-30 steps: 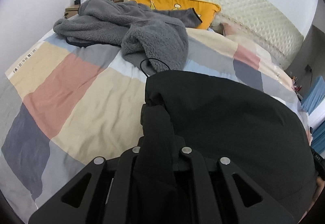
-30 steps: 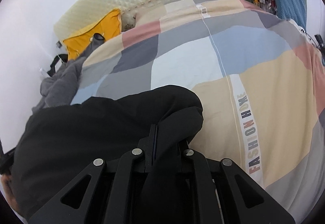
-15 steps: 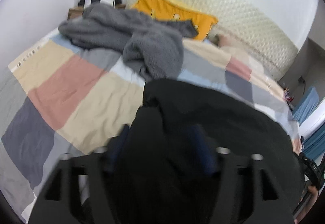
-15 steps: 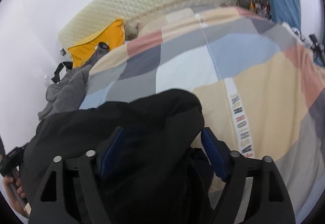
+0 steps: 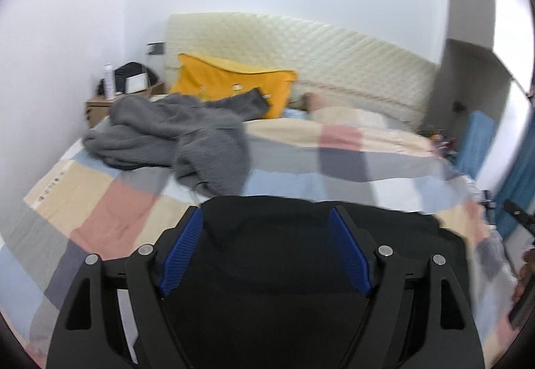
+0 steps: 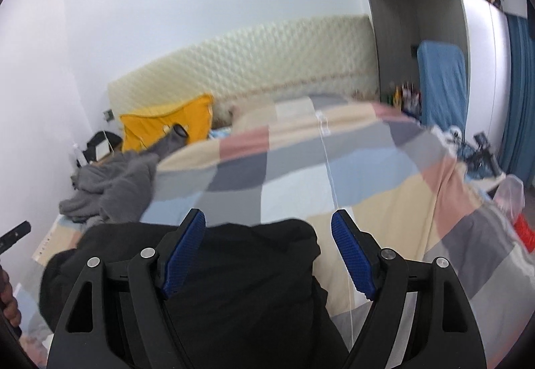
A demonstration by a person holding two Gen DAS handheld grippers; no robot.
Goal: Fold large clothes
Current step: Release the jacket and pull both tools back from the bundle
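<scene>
A black garment [image 5: 274, 255] lies bunched on the near part of the bed, also in the right wrist view [image 6: 240, 268]. My left gripper [image 5: 265, 218] is open above its left end, blue pads [image 5: 182, 252] spread wide, holding nothing. My right gripper [image 6: 269, 221] is open above its right end, blue pads [image 6: 352, 255] spread, holding nothing. A grey fleece garment [image 5: 180, 138] lies crumpled further up the bed on the left, also in the right wrist view [image 6: 110, 178].
The bed has a patchwork checked cover [image 5: 100, 201] and a cream quilted headboard [image 5: 301, 48]. A yellow pillow [image 5: 230, 84] leans at the head. A nightstand [image 5: 100, 104] with a bottle stands at the left. A blue chair [image 6: 441, 78] stands by the right side.
Both grippers have opened and let go of the black garment, then lifted and tilted up, so more of the walls and headboard shows.
</scene>
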